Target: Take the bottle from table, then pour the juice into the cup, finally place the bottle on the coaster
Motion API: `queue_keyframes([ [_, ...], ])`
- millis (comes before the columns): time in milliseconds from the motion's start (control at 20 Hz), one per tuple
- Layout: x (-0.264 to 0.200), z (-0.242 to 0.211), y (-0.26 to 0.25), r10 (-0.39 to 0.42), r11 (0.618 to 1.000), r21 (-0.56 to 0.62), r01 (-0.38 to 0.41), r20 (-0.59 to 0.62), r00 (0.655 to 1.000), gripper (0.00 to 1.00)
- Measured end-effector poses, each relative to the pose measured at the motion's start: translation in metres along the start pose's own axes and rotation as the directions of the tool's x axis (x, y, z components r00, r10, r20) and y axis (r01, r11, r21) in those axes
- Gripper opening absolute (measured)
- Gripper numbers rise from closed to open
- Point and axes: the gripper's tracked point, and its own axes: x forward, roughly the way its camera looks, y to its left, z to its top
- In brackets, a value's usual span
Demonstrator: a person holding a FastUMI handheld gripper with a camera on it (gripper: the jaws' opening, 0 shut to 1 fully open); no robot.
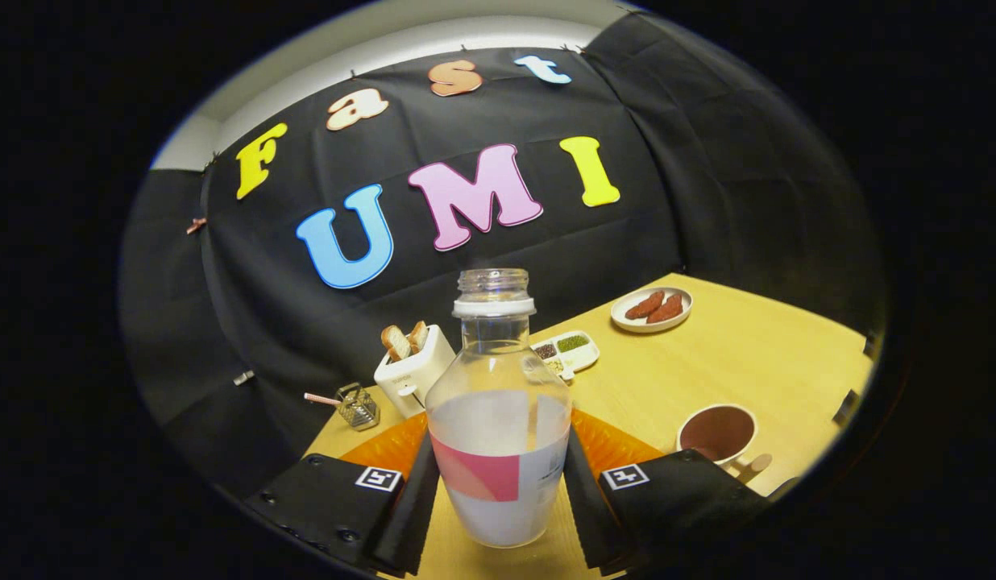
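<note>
A clear, uncapped bottle with a white and pink label stands upright between my fingers, and pale juice fills its lower half. My gripper is shut on it, and both black fingers press against its sides at label height. I cannot tell whether its base touches the wooden table. An orange coaster lies just behind the bottle and shows on both sides of the fingers. A white cup with a dark inside and a handle stands to the right, beside the right finger.
Beyond the bottle stand a white toaster with bread slices, a small wire grater to its left, and a divided dish of seasonings. A white plate with two sausages sits far right near the black cloth wall.
</note>
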Motion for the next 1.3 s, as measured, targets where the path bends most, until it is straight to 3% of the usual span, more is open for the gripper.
queue_keyframes([
  [150, 0.002, -0.009, -0.006, 0.008, 0.985, 0.171, -0.001, -0.042, 0.999, 0.75],
  [450, 0.000, -0.020, -0.021, 0.039, 0.901, 0.434, 0.005, -0.092, 0.995, 0.75],
  [1150, 0.001, -0.027, -0.047, 0.080, 0.693, 0.720, 0.037, -0.128, 0.989, 0.75],
  [1300, -0.001, -0.032, -0.054, 0.068, 0.625, 0.778, 0.063, -0.135, 0.989, 0.75],
])
